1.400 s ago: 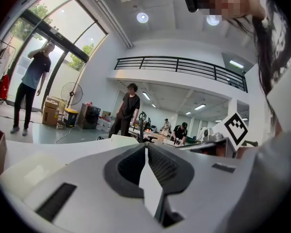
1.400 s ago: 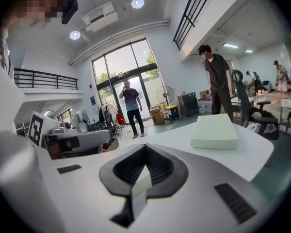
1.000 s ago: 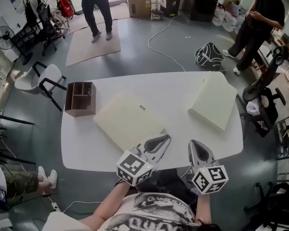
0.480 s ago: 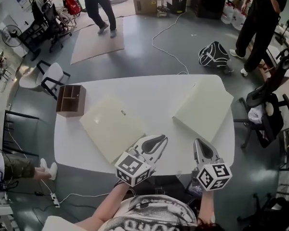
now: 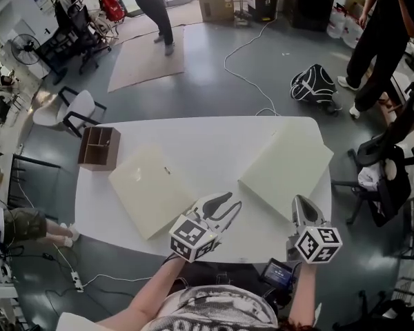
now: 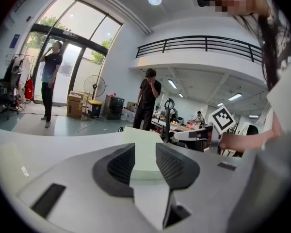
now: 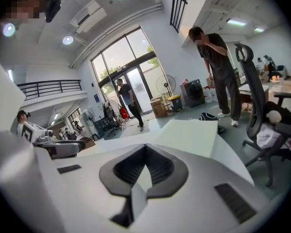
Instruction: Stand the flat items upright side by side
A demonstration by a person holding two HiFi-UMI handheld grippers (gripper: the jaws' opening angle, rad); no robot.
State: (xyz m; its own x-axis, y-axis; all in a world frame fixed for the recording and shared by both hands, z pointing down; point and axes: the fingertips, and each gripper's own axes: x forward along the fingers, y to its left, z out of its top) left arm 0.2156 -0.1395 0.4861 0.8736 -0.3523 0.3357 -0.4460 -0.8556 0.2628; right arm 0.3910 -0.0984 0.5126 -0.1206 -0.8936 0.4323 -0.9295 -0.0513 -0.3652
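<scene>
Two flat cream panels lie on the white table [image 5: 214, 140]: one at the left [image 5: 150, 190], one at the right [image 5: 286, 171]. My left gripper [image 5: 228, 202] hovers over the table's near edge between them. Its jaws are opening, with nothing between the pads; in the left gripper view [image 6: 145, 152] the right panel [image 6: 144, 166] lies further off beyond the gap. My right gripper [image 5: 302, 200] is shut and empty at the near edge, just short of the right panel [image 7: 189, 135]. A brown wooden compartment box [image 5: 99, 148] stands at the table's far left corner.
A black office chair [image 5: 386, 164] stands close to the table's right side, and a white chair [image 5: 72, 109] stands off the far left corner. A seated person's legs [image 5: 27, 223] are at the left. Two people stand further back. A black bag [image 5: 317, 85] lies on the floor.
The left gripper's jaws have parted from shut. Both grippers stay near the table's front edge, the right one a little further right. The head view has shifted slightly.
</scene>
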